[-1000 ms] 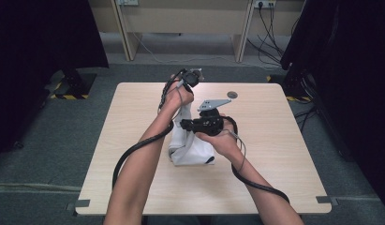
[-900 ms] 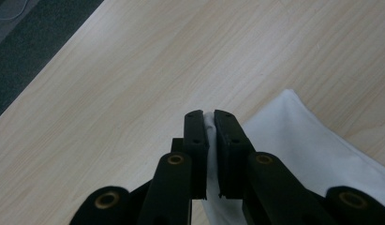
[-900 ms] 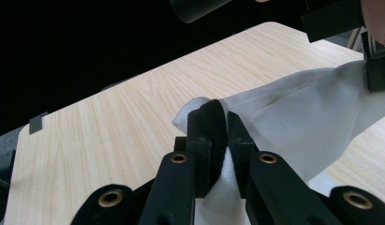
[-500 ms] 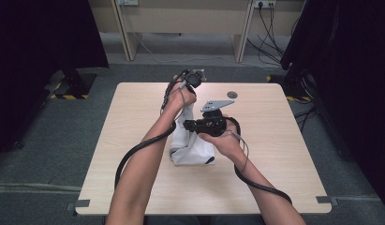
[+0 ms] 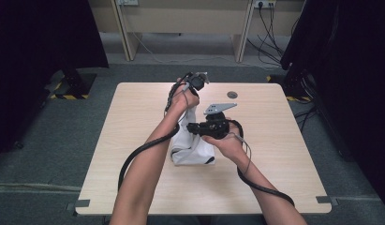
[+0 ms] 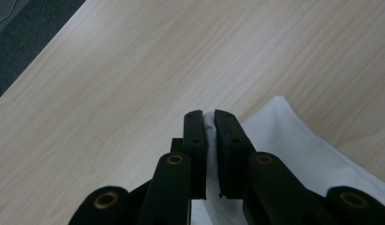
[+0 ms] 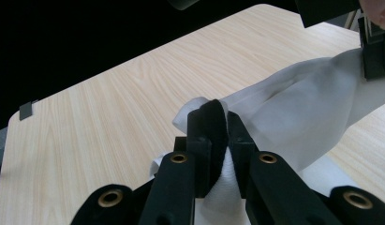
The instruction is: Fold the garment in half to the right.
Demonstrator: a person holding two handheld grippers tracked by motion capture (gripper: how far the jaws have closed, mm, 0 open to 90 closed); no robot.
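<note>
I have both claws clamped on the white cloth (image 5: 192, 145): my left claw (image 6: 208, 123) pinches a thin edge and holds it up toward the far side, my right claw (image 7: 213, 115) grips a dark-trimmed bunch nearer me. The cloth stretches between them, its lower part still heaped on the counter (image 5: 274, 159). I judge the pickup done; spreading or folding remains.

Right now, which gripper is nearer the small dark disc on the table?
Left. The left gripper holds the white cloth up just beside the dark disc; the right gripper grips the cloth lower, nearer the person.
</note>
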